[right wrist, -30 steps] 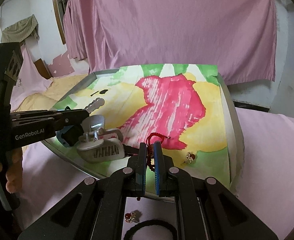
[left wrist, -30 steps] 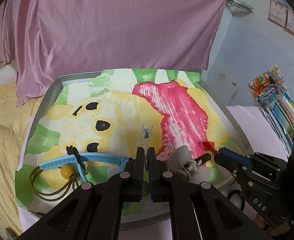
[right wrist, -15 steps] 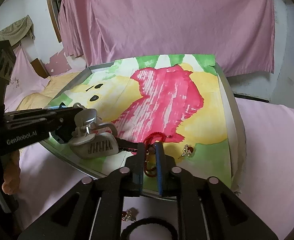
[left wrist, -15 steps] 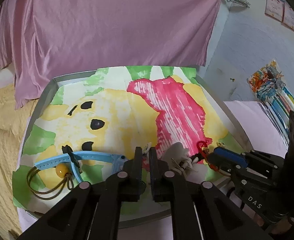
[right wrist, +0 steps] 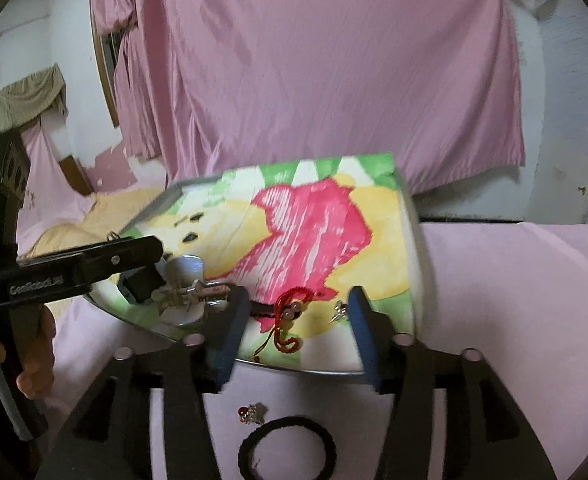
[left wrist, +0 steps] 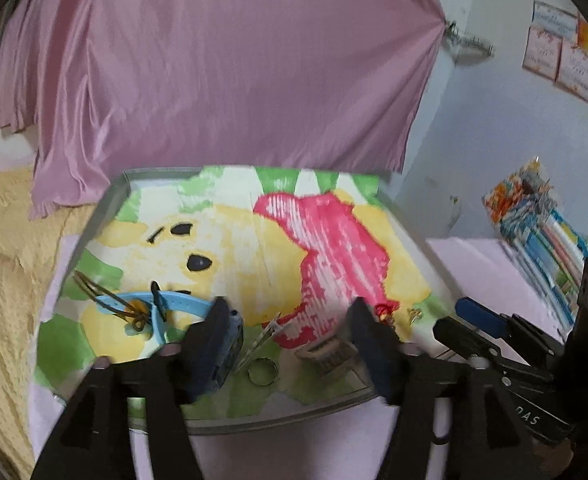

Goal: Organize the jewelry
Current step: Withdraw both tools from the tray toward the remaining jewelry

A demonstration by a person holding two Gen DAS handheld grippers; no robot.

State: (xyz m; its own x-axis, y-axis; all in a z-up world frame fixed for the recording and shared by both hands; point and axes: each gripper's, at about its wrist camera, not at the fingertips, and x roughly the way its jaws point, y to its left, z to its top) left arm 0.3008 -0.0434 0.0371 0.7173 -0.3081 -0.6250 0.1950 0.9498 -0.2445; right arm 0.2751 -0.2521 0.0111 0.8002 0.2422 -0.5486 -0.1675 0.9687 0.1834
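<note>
A metal tray lined with a cartoon bear cloth holds the jewelry. My left gripper is open over the tray's near edge, above a thin ring, a silver clip and a grey hair claw. A blue strap and an olive cord lie at the left. My right gripper is open around a red beaded cord bracelet, which lies on the cloth. A small earring lies by its right finger. The hair claw shows by the left gripper.
On the pink sheet in front of the tray lie a black hair tie and a red-stone earring. A pink curtain hangs behind. Stacked books stand at the right. A yellow blanket lies left.
Both grippers have opened wide. The right one let go of the red bracelet, which now lies on the cloth. The left one released the hair claw.
</note>
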